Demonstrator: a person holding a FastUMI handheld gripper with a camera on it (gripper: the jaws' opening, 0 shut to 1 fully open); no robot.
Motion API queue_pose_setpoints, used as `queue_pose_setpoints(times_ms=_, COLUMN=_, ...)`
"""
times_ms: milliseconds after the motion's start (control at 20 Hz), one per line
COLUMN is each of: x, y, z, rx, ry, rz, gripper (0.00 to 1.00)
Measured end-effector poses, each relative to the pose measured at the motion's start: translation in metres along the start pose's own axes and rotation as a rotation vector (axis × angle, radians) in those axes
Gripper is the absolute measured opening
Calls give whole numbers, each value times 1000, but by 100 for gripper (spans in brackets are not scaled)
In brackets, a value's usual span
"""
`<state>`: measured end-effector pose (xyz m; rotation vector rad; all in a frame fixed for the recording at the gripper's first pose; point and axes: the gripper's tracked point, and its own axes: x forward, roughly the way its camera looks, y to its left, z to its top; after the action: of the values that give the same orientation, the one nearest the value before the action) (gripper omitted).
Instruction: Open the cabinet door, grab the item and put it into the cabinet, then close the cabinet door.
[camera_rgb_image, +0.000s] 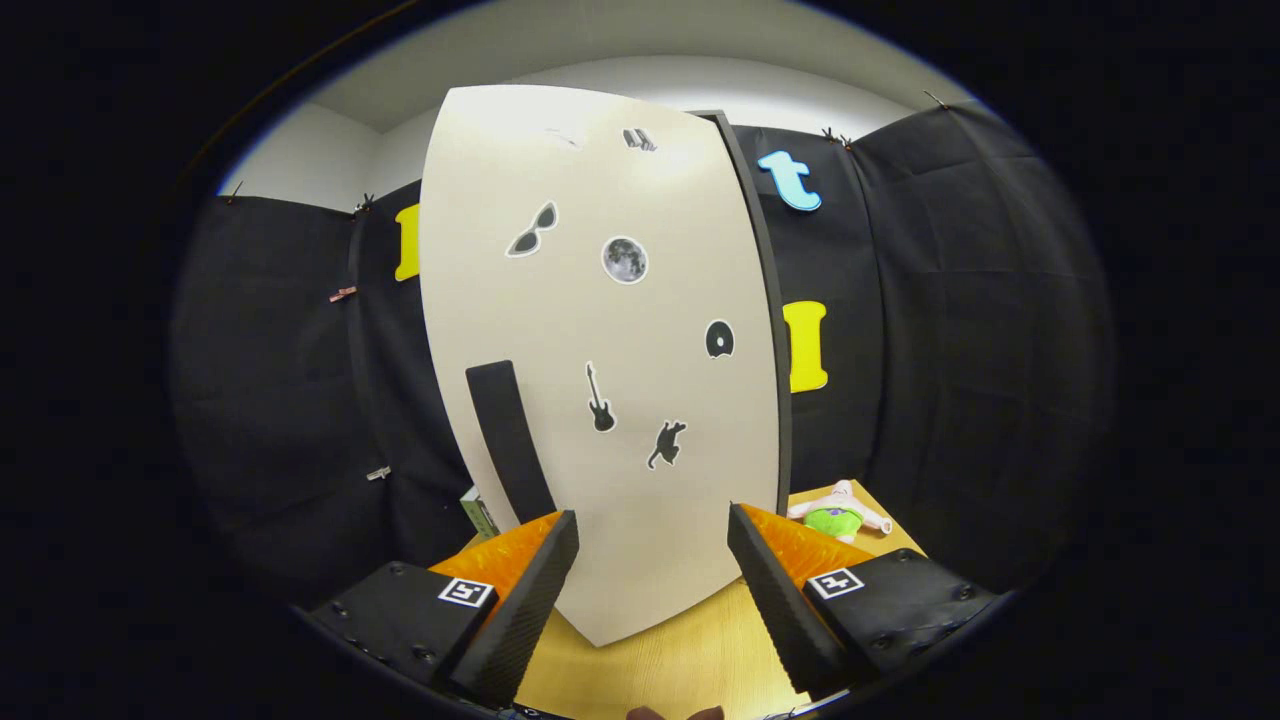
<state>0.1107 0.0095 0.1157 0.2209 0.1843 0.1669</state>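
The fingers (652, 570) stand spread, grasping nothing, squared to the shut cabinet door (600, 350) just ahead; its handle (510, 440) sits toward the left finger, the plush toy (838, 515) waiting on the worktop (650, 660) beyond the right finger

No readable words or numbers. Picture stickers on cabinet door (600, 350): sunglasses (533, 231), moon (625, 260), disc (719, 340), guitar (599, 399), cat (666, 444), one unclear near top (639, 139). Square coded marker (467, 591) on left finger mount, another (836, 583) on right; gripper (652, 560) spread wide, empty.
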Motion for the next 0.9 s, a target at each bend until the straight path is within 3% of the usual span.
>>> queue_pose_setpoints(times_ms=900, x=-16, y=-19, z=19, rx=-68, ry=-61, rz=-68, gripper=98)
